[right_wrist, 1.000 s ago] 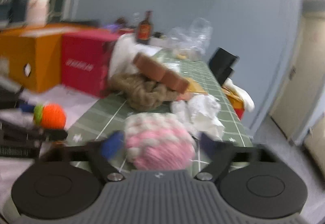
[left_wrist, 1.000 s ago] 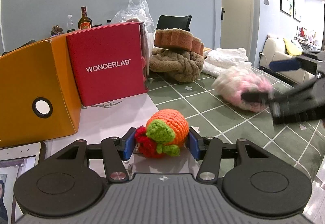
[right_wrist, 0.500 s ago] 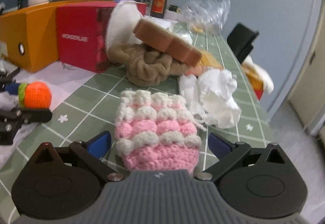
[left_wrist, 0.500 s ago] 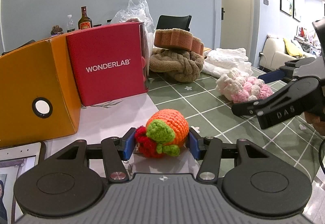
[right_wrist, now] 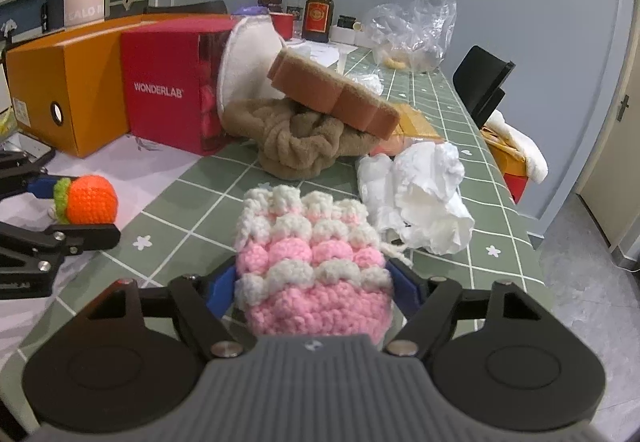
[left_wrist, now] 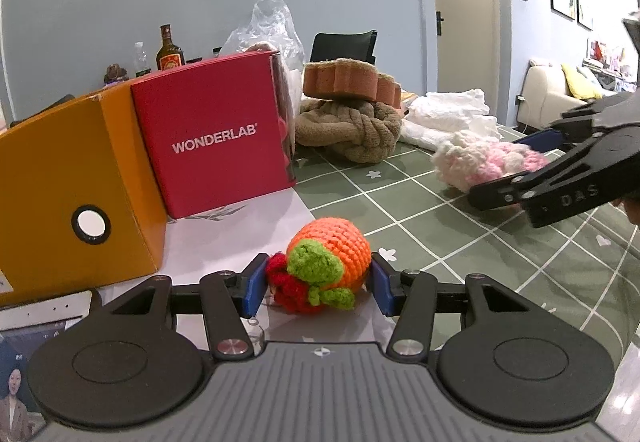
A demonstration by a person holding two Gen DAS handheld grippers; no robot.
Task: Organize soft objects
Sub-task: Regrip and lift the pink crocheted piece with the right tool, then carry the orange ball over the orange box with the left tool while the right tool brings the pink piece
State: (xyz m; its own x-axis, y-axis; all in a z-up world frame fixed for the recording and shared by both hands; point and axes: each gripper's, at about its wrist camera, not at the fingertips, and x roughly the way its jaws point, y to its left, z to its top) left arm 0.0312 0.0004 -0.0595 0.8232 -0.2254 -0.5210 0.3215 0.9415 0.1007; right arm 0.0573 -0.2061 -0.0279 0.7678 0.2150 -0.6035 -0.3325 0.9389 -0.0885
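Pink-and-white crocheted pouch (right_wrist: pixel 312 274) now framed by closing right gripper (right_wrist: pixel 314 288), pads reaching its sides | left gripper (left_wrist: pixel 318 284) clamps crocheted orange (left_wrist: pixel 326 262) | both nearly ready to move.

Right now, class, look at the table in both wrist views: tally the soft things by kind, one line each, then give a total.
Crocheted items: 2 (orange crocheted ball with green and red trim, pink and white crocheted pouch)
Brown knotted plush cushion: 1
Brown scalloped sponge: 1
Crumpled white cloth: 1
Total: 5
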